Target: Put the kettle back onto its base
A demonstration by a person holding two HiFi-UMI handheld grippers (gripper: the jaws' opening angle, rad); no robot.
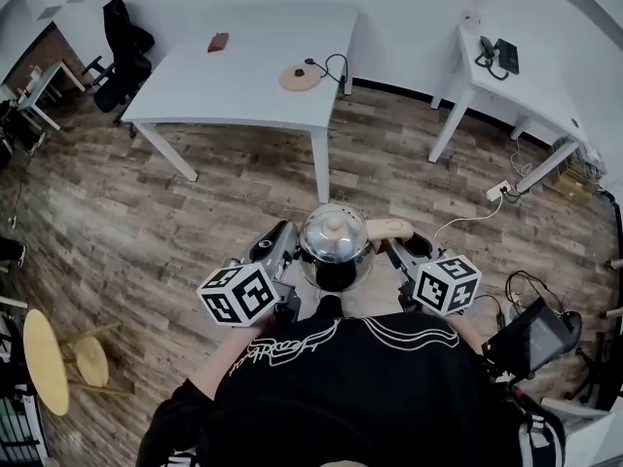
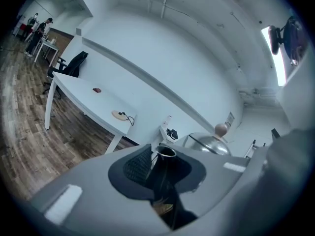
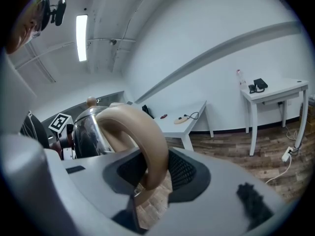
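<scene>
The kettle hangs at lower centre of the head view, well apart from its round base on the white table at upper centre. The right gripper is clamped on the beige handle, and the left gripper is closed narrowly on the dark spout. The kettle stands upright, knob up, its spout-to-handle axis running left to right across the frame. Best carry it level with both grips moving together, then lower it squarely over the base, clear of the cable.
</scene>
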